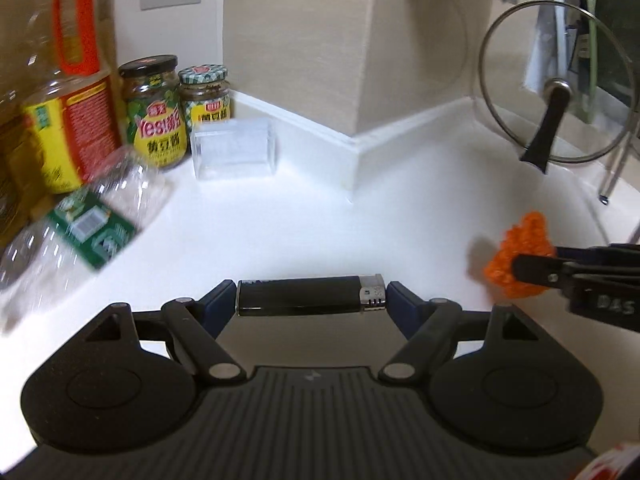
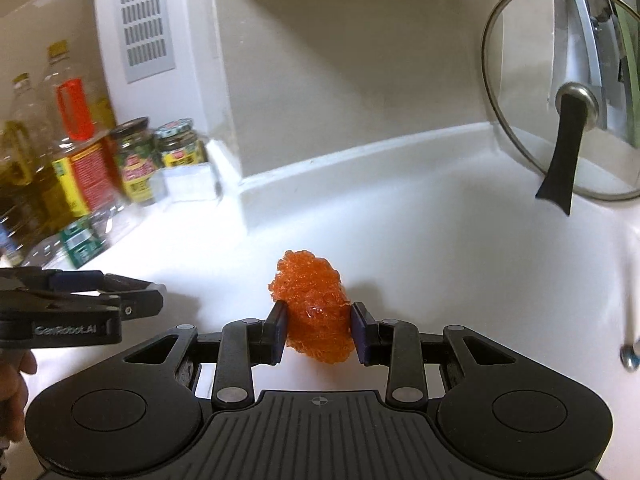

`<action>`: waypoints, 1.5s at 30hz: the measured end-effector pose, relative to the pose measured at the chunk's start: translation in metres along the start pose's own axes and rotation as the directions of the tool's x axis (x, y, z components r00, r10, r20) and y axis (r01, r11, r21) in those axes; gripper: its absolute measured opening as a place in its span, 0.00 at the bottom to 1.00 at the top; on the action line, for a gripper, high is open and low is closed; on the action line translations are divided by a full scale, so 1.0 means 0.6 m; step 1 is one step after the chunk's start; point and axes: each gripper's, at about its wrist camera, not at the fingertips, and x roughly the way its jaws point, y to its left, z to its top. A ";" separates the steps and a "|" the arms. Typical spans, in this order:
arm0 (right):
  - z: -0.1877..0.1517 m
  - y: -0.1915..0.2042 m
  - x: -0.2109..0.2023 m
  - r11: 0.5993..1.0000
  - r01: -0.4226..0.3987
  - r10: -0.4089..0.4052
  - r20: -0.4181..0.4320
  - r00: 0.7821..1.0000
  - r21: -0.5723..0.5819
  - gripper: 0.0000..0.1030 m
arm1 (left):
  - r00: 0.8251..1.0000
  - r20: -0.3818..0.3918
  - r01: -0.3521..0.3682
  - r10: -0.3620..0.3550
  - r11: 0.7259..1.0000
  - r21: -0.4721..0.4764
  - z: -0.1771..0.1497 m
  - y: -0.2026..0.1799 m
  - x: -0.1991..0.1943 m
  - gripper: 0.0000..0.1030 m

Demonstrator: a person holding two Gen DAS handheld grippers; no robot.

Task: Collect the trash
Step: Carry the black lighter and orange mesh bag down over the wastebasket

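Observation:
A black lighter (image 1: 311, 295) with a silver metal head lies crosswise between the blue pads of my left gripper (image 1: 311, 297), which is shut on its two ends above the white counter (image 1: 304, 216). My right gripper (image 2: 319, 332) is shut on a crumpled orange mesh wad (image 2: 312, 308), held a little above the counter. In the left wrist view the orange mesh wad (image 1: 520, 248) and the right gripper (image 1: 532, 266) sit at the right edge. From the right wrist view the left gripper (image 2: 158, 294) comes in at the left, side on, the lighter hidden.
At the left stand oil bottles (image 1: 68, 92), two sauce jars (image 1: 160, 116), a clear plastic box (image 1: 234, 148) and a toppled clear bottle with a green label (image 1: 88, 232). A glass pot lid (image 1: 556, 84) leans on a rack at the right. A wall corner (image 1: 356, 136) juts out.

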 end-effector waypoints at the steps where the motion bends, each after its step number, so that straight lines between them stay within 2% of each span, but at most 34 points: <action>1: -0.009 -0.002 -0.010 1.000 -0.009 0.009 -0.004 1.000 -0.002 0.33 | 1.000 -0.003 0.001 -0.001 1.000 -0.003 -0.009 -0.009 -0.014 0.77; 8: -0.068 -0.014 -0.080 0.998 -0.068 0.068 -0.044 0.997 0.001 0.33 | 1.000 -0.025 -0.010 0.009 0.999 -0.039 -0.092 -0.053 -0.110 0.77; 14: -0.114 0.009 -0.143 0.996 -0.084 0.084 -0.074 0.994 0.000 0.33 | 0.998 -0.047 0.043 -0.043 0.999 -0.021 -0.143 -0.074 -0.167 0.77; 19: -0.157 0.040 -0.191 0.999 -0.050 0.052 -0.078 0.996 0.019 0.33 | 0.991 -0.069 0.112 -0.111 0.993 0.024 -0.175 -0.076 -0.202 0.77; 28: -0.229 0.114 -0.264 0.999 0.004 0.000 -0.106 0.994 0.037 0.33 | 0.979 -0.088 0.192 -0.185 0.979 0.075 -0.239 -0.047 -0.279 0.77; 29: -0.240 0.121 -0.267 0.999 0.011 -0.006 -0.115 0.993 0.041 0.33 | 0.977 -0.094 0.201 -0.194 0.976 0.080 -0.247 -0.043 -0.285 0.77; 30: -0.252 0.126 -0.268 0.998 0.025 -0.021 -0.081 0.996 0.052 0.33 | 0.974 -0.101 0.211 -0.202 0.974 0.082 -0.256 -0.040 -0.289 0.77; 36: -0.312 0.143 -0.255 0.996 0.034 -0.020 -0.168 0.986 0.082 0.33 | 0.964 -0.171 0.219 -0.203 0.972 0.084 -0.310 -0.028 -0.291 0.77; 45: -0.338 0.137 -0.188 0.998 -0.048 0.034 -0.272 0.962 -0.045 0.33 | 0.946 -0.292 0.151 -0.139 0.988 0.017 -0.370 -0.032 -0.245 0.77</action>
